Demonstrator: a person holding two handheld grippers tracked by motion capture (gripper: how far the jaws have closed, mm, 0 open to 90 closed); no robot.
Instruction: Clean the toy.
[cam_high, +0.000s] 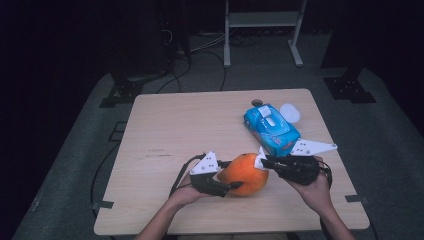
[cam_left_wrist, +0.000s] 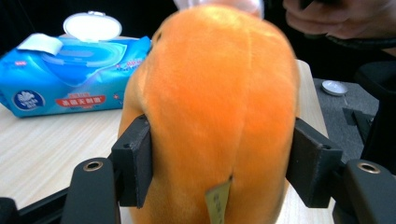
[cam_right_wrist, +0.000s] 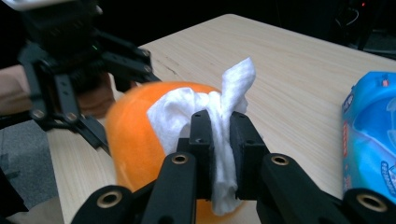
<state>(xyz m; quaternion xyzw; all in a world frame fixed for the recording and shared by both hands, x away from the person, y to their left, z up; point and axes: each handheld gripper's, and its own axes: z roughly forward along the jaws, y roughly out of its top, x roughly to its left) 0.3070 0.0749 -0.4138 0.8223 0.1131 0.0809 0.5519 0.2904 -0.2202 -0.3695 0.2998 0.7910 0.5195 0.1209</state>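
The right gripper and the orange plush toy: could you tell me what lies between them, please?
A white wipe, clamped in the right gripper, lies against the orange plush toy, as the right gripper view shows.

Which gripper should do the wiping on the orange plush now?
Right. The right gripper is shut on the white wipe, which lies against the orange plush; the left gripper clamps the plush.

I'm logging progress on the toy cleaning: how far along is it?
Done: the wipes pack lies open, and a wipe is pinched in the right gripper. In hand: the left gripper clamps the orange plush toy while the wipe rests on it. Left: probably wiping the rest of the toy.
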